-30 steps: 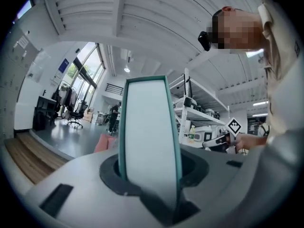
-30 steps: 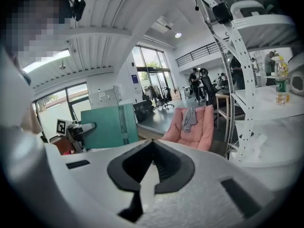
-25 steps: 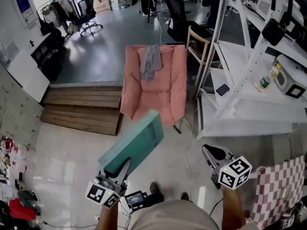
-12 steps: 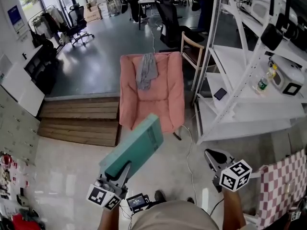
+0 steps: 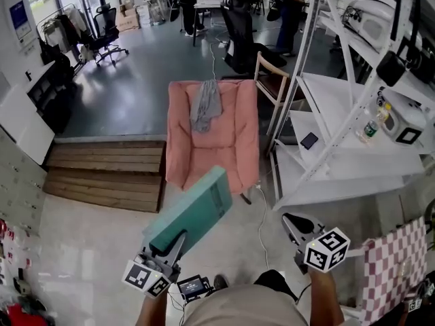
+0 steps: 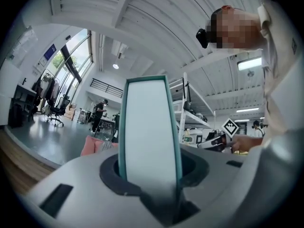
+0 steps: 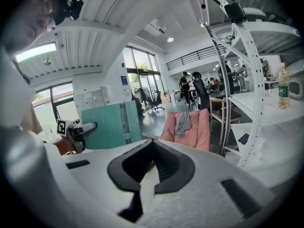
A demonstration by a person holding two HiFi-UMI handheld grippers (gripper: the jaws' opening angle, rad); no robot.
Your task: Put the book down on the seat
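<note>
Low at 7 o'clock in the head view, the left gripper has its jaws clamped, partway apart, on the lower edge of a teal book. The book slants up toward 1 o'clock, held in the air above the floor, near the pink chair at 12 o'clock. A grey cloth hangs over the chair back. At 5 o'clock the right gripper holds nothing, its jaws together. White shelving stands at 3 o'clock.
</note>
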